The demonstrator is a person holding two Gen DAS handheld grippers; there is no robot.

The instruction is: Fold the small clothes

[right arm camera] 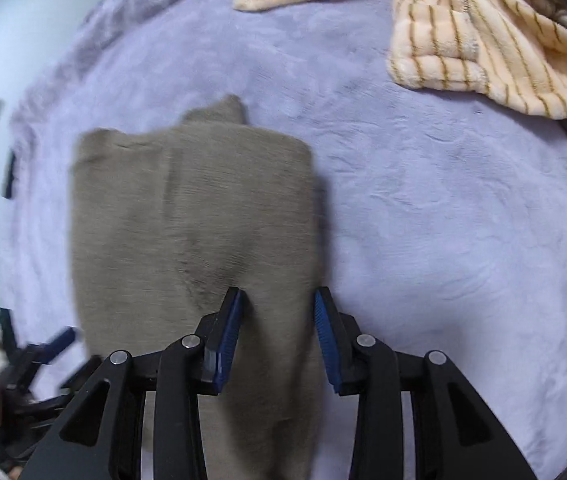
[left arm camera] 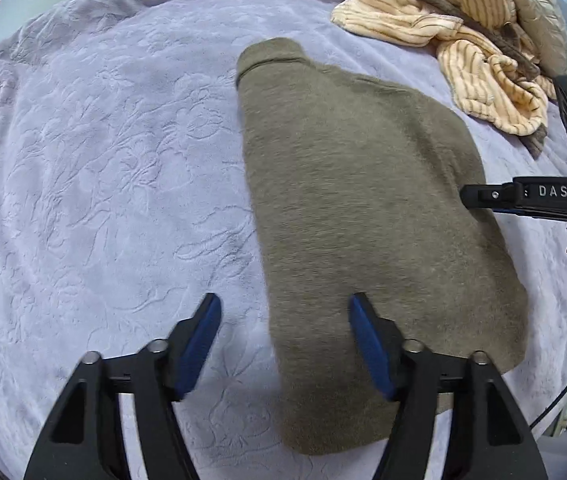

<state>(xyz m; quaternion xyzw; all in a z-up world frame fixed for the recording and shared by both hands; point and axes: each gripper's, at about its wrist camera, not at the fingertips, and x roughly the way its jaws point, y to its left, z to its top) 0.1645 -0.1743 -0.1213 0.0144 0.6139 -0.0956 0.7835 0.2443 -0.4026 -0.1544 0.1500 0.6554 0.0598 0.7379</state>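
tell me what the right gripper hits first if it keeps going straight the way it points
Most likely the olive-grey garment: the open right gripper points along its right edge, fabric showing between its fingers. How high it is above the cloth is unclear.

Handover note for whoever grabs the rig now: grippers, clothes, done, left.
Left hand-held gripper: open, empty, over the near left edge of the olive-grey garment.
Right hand-held gripper: open, straddling its right edge; grip not closed.
Garment lies flat, partly folded lengthwise, on the lavender blanket.
Striped cream clothes are heaped at the far right, unfolded.
Left: finish this fold, then do the heap.
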